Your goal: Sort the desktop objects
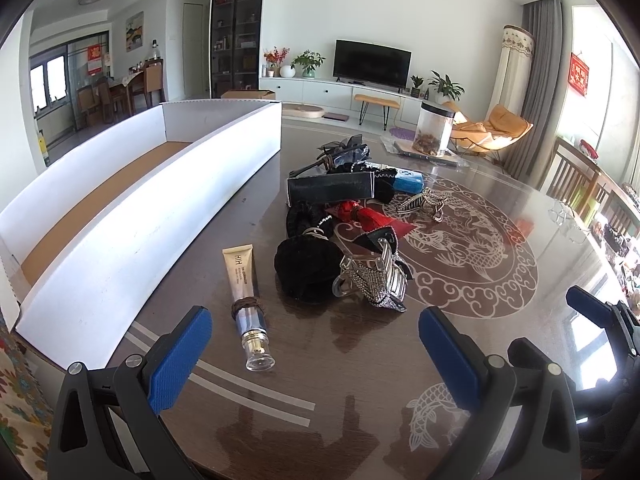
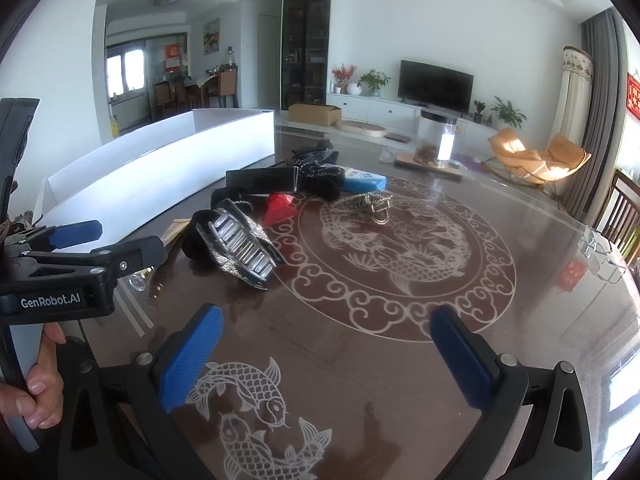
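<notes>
A pile of small things lies mid-table: a gold cosmetic tube with a clear cap, a black scrunchie, a rhinestone hair claw, a red piece, a long black box, a blue pack and a metal clip. My left gripper stands open, low over the table, with the tube's cap end just ahead of its left finger. My right gripper is open over bare table, short of the hair claw. Neither holds anything.
A long white cardboard tray with a brown floor runs along the left side. A clear jar stands at the far edge, and eyeglasses lie at the right. A hand holds the left gripper's handle.
</notes>
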Available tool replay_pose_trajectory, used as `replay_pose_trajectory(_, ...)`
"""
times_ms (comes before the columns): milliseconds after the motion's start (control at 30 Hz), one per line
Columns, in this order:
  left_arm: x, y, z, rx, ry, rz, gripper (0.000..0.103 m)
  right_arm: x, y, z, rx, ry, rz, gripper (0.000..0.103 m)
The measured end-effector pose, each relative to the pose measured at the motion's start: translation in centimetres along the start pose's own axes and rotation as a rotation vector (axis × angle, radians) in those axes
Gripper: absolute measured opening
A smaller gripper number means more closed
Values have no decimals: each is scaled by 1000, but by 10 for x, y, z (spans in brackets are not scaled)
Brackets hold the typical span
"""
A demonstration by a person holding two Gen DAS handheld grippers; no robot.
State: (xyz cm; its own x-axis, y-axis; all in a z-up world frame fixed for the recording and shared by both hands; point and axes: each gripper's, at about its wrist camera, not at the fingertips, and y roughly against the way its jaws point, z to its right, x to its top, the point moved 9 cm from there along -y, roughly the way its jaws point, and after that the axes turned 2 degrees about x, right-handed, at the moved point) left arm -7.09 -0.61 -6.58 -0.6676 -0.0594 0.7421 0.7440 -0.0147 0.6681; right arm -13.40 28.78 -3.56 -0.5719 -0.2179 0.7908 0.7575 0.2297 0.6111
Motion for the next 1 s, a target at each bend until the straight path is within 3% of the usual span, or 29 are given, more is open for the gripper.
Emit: replay_pose_trajectory(1000,-3,-4,2,5,2,-8,103,-12,-16,10,-50,47,-26,103)
